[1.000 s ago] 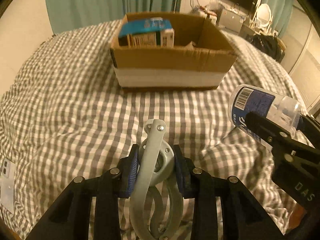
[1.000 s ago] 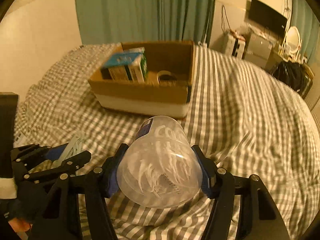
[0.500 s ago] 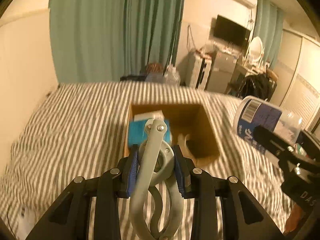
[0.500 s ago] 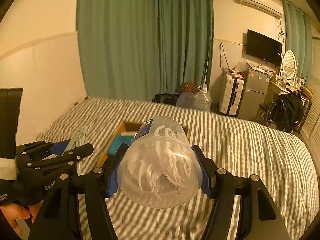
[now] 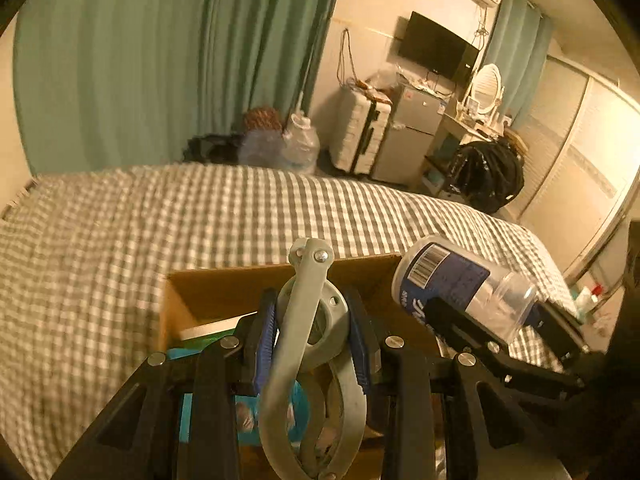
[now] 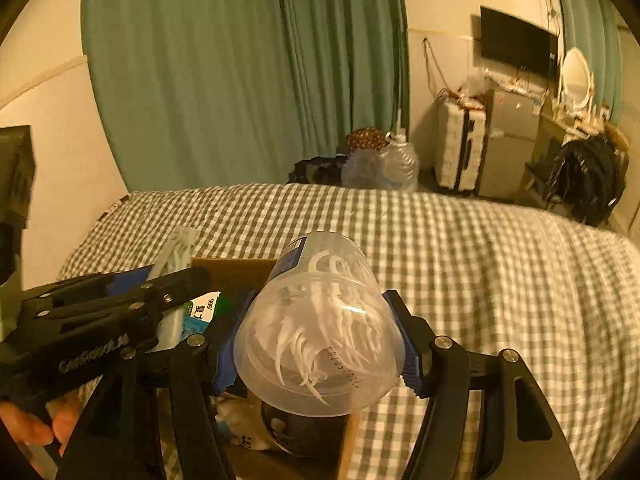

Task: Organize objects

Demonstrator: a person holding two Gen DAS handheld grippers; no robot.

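My left gripper (image 5: 312,336) is clamped on a grey metal tool (image 5: 310,356), which I take to be a jar opener or similar hinged clamp; the view is too close to be sure. Its round riveted hub sits squeezed between the two blue pads (image 5: 266,344), one arm sticking up past the fingertips and the curved handles trailing back toward the camera. It hangs above the near part of the open cardboard box (image 5: 224,292), which rests on the checked bedspread (image 5: 100,248).

My right gripper (image 6: 316,336) is closed around one clear plastic tub (image 6: 320,328), gripped across its sides with the base facing the lens. White floss picks, many and uncounted, lie jumbled inside it, and a dark blue label with a barcode wraps the far end. This tub hovers over the box's right edge.

In the box I see one teal and white carton (image 6: 200,312) against the left wall and one dark round thing (image 6: 296,428) below the tub, unclear. A hand (image 6: 36,428) shows at the lower left corner.
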